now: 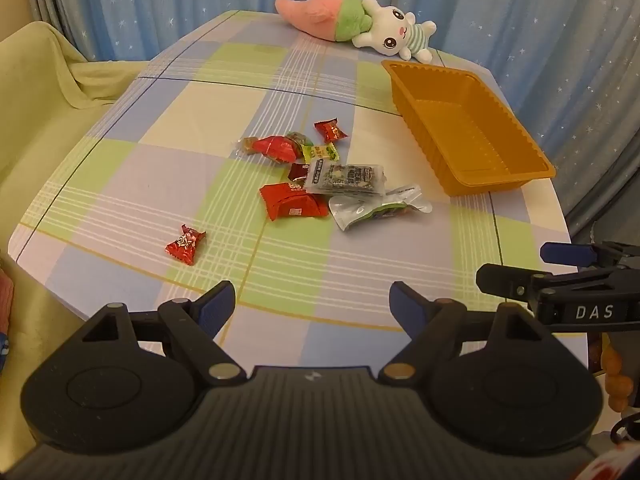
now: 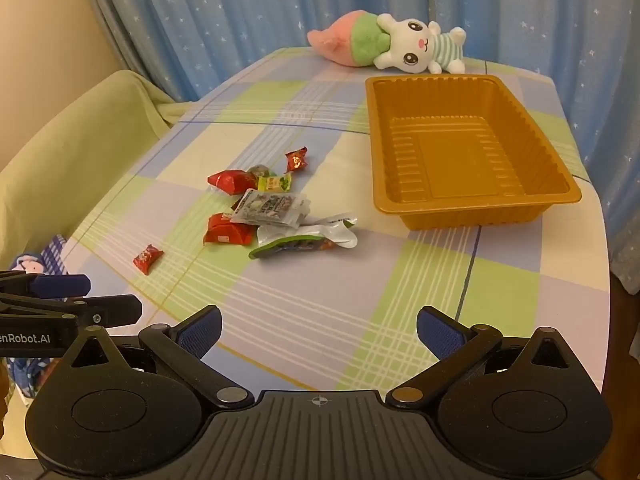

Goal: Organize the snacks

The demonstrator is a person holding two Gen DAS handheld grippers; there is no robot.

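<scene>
Snacks (image 2: 272,208) are all left scattered on the tabletop (image 2: 320,300), orange tray (image 2: 476,208) unfilled; left gripper (image 1: 312,304) and right gripper (image 2: 318,330) are held released, nothing grasped.

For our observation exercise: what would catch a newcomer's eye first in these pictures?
Probably the empty orange tray on the right of the checked tablecloth, and the heap of snack packets left of it. Beyond the tray, a white plush rabbit lies by the starry blue curtain.

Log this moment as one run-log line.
left hand-held gripper: open, empty | right hand-held gripper: open, empty | orange ribbed plastic tray: empty | wrapped snacks: loose on checked tablecloth
</scene>
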